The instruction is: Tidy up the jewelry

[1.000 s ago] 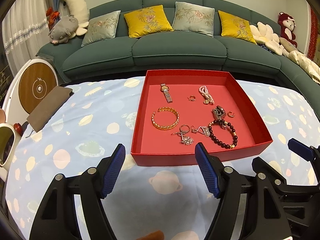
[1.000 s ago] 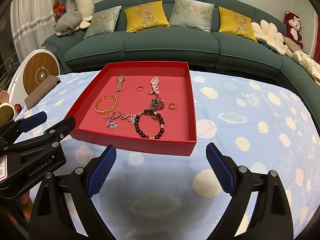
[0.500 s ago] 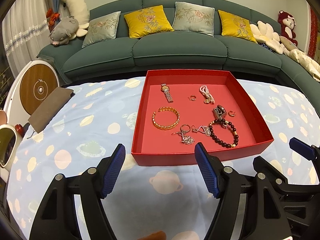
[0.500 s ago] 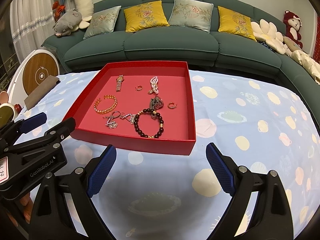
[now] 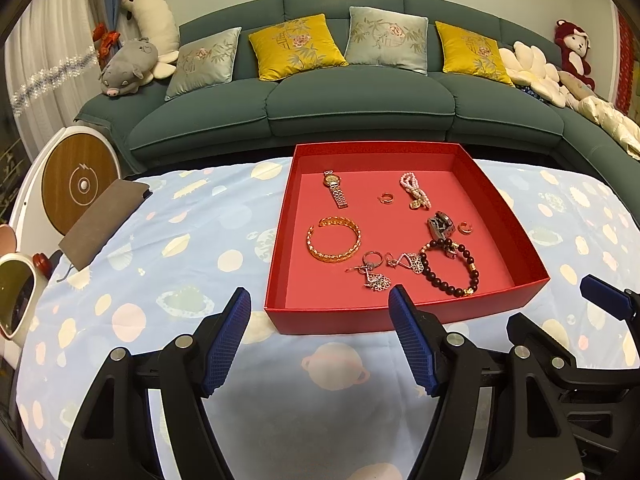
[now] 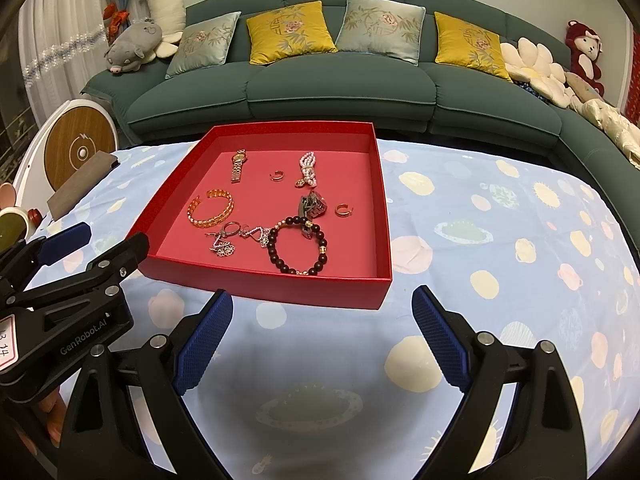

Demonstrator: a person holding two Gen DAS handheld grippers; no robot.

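You have both tools in front of the red tray (image 5: 404, 318), above the spotted cloth (image 5: 168, 256), and neither touches anything. Your left gripper (image 5: 320, 336) is spread wide and holds nothing; it sits before the near wall of the tray, a little to the left side, probably so you can see all the pieces before you choose one.

Inside the tray, from left to right: the gold bangle (image 5: 334, 239) lies near the left wall, and the watch (image 5: 335, 188) is behind it, closer to the far wall. The silver earrings (image 5: 376, 272) lie tangled near the near wall. The pearl bracelet (image 5: 415, 190) is toward the far wall. The dark bead bracelet (image 5: 450, 268) is at the near right corner, and touches a grey clip (image 5: 440, 226).

Your right gripper (image 6: 322, 336) is also wide and holds nothing, before the near right part of the tray. I think it is well placed for the bead bracelet.
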